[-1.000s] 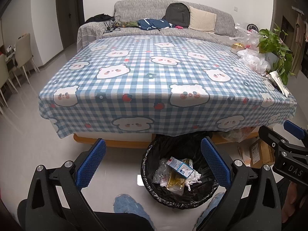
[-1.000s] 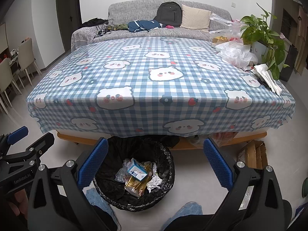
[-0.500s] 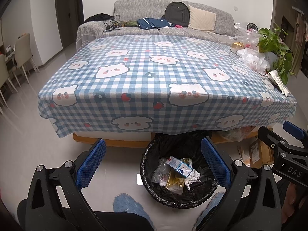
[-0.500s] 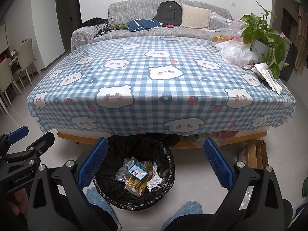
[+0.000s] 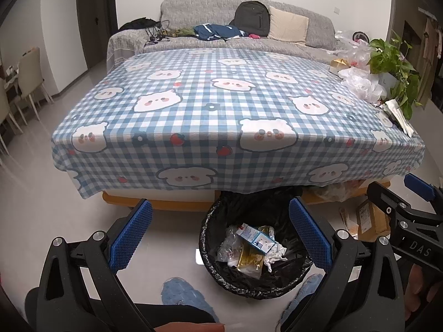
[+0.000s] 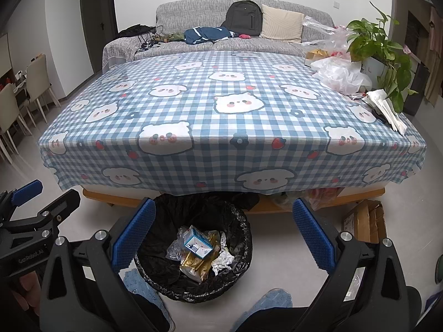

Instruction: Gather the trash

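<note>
A bin with a black bag stands on the floor at the table's near edge. It holds a blue and white carton, a gold wrapper, clear plastic and crumpled paper. My left gripper is open and empty above the floor beside the bin. My right gripper is open and empty, held above the bin. Each gripper shows at the edge of the other's view.
The table has a blue checked bear cloth. At its right end lie plastic bags, folded papers and a plant. Cardboard boxes sit on the floor at right. A sofa stands behind, chairs at left.
Both views have shifted very slightly; the grippers stay open and empty and the trash in the bin has not moved.
</note>
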The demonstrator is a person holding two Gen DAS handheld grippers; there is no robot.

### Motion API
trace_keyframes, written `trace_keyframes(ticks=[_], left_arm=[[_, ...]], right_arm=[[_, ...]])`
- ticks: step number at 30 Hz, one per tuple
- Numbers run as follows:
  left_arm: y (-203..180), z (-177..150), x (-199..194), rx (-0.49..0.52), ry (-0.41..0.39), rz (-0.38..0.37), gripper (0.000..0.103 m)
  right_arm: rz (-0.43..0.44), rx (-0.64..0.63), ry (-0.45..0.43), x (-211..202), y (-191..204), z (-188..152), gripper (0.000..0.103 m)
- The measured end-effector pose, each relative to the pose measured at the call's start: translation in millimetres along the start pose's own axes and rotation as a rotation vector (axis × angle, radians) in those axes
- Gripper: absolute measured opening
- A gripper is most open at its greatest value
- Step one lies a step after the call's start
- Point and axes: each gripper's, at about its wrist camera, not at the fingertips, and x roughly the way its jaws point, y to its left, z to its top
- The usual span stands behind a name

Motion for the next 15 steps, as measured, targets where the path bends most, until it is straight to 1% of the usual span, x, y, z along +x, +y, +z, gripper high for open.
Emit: trace_keyframes(ticks=[5, 10, 12, 15], left_arm=[[-0.7, 0.7, 4.3, 0.004, 0.001, 0.008, 0.097], [0.8, 1.5, 8.0, -0.007, 0.01, -0.001, 0.097], [0.2, 1.5, 8.4, -0.001, 0.004, 0.005, 0.097], [-0.9, 1.4, 10.2, 0.004, 0.011, -0.005, 0.097]], right_arm=[[0.0, 0.001, 0.003, 0.7, 1.8, -1.9, 0.095], [0.002, 0.001, 0.005, 3.5, -0.4, -0.7, 0.095], [0.002, 0.001, 0.005, 3.6, -0.3, -0.7, 0.095], [0.002, 0.001, 0.005, 4.0, -0.1, -0.7, 0.095]])
